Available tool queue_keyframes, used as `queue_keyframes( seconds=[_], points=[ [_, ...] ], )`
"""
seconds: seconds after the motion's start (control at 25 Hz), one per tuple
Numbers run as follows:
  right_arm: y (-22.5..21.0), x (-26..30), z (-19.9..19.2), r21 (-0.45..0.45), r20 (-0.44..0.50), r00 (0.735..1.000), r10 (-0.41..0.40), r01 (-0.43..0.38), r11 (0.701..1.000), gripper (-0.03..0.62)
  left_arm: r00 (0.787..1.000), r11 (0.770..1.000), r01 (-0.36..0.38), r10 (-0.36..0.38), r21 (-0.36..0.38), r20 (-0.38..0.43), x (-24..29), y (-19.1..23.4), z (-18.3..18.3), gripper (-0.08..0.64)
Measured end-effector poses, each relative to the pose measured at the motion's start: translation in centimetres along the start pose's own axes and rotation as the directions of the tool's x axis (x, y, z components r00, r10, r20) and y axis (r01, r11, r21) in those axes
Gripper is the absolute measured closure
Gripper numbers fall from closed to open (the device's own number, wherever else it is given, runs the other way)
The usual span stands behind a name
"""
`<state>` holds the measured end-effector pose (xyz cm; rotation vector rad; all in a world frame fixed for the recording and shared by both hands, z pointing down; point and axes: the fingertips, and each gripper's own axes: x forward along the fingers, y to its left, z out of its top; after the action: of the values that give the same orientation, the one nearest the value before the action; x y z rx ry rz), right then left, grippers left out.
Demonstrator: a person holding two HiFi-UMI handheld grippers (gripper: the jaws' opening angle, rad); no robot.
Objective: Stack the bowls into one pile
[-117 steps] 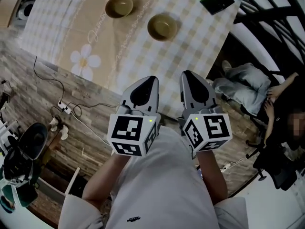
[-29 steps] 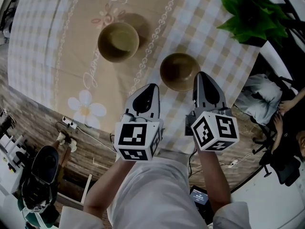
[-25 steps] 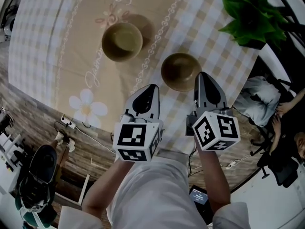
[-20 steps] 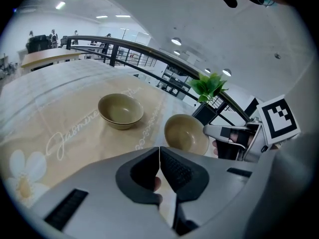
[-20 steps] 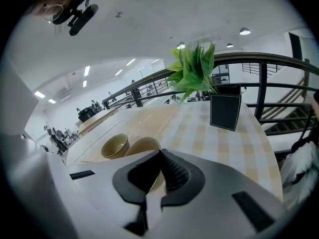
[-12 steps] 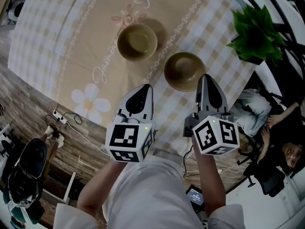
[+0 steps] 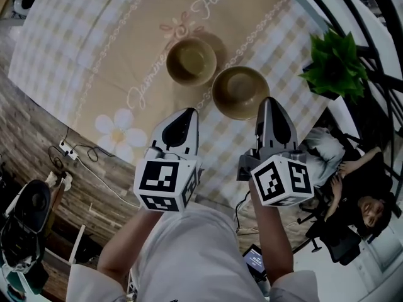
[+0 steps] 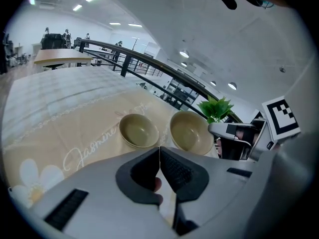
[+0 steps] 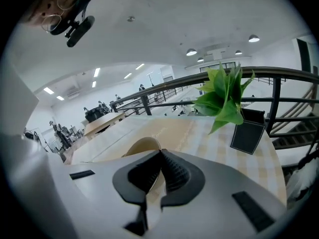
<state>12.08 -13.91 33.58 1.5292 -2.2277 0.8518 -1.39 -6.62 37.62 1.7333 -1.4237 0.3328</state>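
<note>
Nothing is stacked yet: the left bowl (image 7: 191, 61) and the right bowl (image 7: 239, 92) sit just beside each other on the table (image 7: 94, 36). The left gripper (image 7: 187, 113) and right gripper (image 7: 267, 102) hover over its near edge with fingers closed on nothing. One bowl must yet go into the other; there is open cloth (image 7: 126, 17) to the left, while the potted plant (image 7: 334, 65) crowds the right corner.

Head view overhead — gripper views low; all share bowl (image 7: 240, 92).

Left tongs (image 8: 159, 148), right tongs (image 9: 160, 151) seemingly together
</note>
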Motion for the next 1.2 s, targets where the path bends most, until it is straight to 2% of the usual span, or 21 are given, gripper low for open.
queue_keyframes(
  seconds=[0.32, 0.68, 0.88, 1.2],
  points=[
    [3.3, 1.5, 2.3, -0.041, 0.013, 0.999, 0.041, -0.040, 0.998, 0.555, 0.999, 0.999, -0.016, 0.018, -0.033, 0.045, -1.0, 2.2, 2.2, 0.537],
    [6.7, 4.3, 3.1, -0.083, -0.022, 0.997, 0.076, -0.078, 0.993, 0.555, 0.995, 0.994, -0.047, 0.055, -0.095, 0.079, -1.2, 5.3, 3.5, 0.537],
    [7.9, 5.7, 2.7, -0.106, -0.054, 0.995, 0.084, -0.090, 0.990, 0.555, 0.995, 0.987, -0.057, 0.069, -0.151, 0.075, -0.9, 6.9, 2.8, 0.537],
    [8.9, 8.2, 0.9, -0.117, -0.096, 0.991, 0.092, -0.103, 0.988, 0.555, 0.993, 0.981, -0.072, 0.087, -0.178, 0.076, -0.3, 8.6, 2.5, 0.537]
  ],
)
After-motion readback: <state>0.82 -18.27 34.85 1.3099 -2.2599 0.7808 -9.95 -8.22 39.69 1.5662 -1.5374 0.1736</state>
